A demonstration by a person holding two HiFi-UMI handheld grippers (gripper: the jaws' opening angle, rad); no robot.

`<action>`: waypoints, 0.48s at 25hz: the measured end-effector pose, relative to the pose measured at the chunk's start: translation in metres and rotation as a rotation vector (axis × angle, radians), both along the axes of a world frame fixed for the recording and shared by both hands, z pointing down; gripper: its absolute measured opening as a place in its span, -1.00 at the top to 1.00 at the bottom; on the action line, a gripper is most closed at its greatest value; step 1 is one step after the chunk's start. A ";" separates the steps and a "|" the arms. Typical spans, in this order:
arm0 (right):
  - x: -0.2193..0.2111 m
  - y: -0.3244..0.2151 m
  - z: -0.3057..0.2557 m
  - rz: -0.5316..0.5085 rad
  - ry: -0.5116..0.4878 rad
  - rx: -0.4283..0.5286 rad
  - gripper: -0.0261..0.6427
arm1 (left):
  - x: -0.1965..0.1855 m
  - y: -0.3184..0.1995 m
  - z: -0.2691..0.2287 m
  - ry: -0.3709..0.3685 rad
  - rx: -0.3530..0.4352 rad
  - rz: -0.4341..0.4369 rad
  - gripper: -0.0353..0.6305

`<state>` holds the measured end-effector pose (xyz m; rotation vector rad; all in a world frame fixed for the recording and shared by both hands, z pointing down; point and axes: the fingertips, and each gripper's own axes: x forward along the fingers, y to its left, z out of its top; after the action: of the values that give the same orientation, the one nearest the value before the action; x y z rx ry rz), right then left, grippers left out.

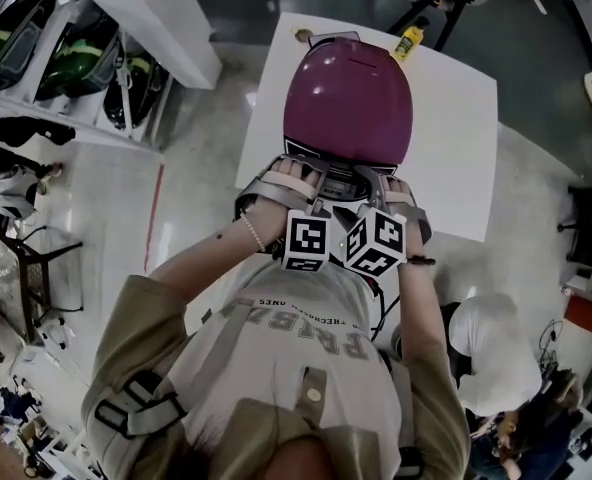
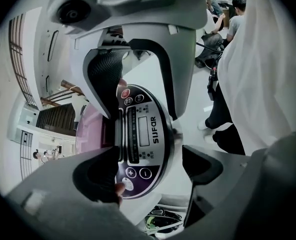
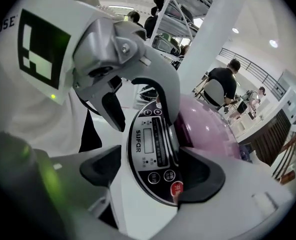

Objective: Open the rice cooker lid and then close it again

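The left gripper [image 2: 148, 171] and right gripper [image 3: 150, 174], jaws apart and empty, flanked the control panel [image 2: 143, 131]; the purple lid [image 1: 346, 98] looked closed, so likely 2 steps remained.

The rice cooker lid [image 1: 348, 98] is glossy purple. Its control panel [image 2: 140, 139] is black with a silver rim and a red button [image 3: 177, 188]. The worktop [image 1: 456, 138] is white and the bottle [image 1: 408, 41] yellow. The grey left tool [image 2: 148, 169] and right tool [image 3: 150, 171] carry black-and-white square markers.
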<state>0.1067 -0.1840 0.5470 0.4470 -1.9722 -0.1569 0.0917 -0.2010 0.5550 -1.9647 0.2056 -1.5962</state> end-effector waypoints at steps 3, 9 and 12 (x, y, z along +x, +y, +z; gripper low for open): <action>0.001 0.000 -0.001 0.002 -0.013 -0.005 -0.12 | 0.001 0.000 -0.001 0.013 -0.011 -0.003 -0.34; 0.001 0.001 0.001 0.004 -0.013 0.004 -0.12 | 0.003 0.000 -0.001 0.024 -0.010 -0.018 -0.34; 0.000 0.001 0.001 0.011 -0.022 -0.009 -0.12 | 0.003 0.000 0.000 0.026 -0.010 -0.019 -0.34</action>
<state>0.1069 -0.1829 0.5476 0.4550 -1.9906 -0.1372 0.0942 -0.2006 0.5547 -1.9972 0.2281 -1.5873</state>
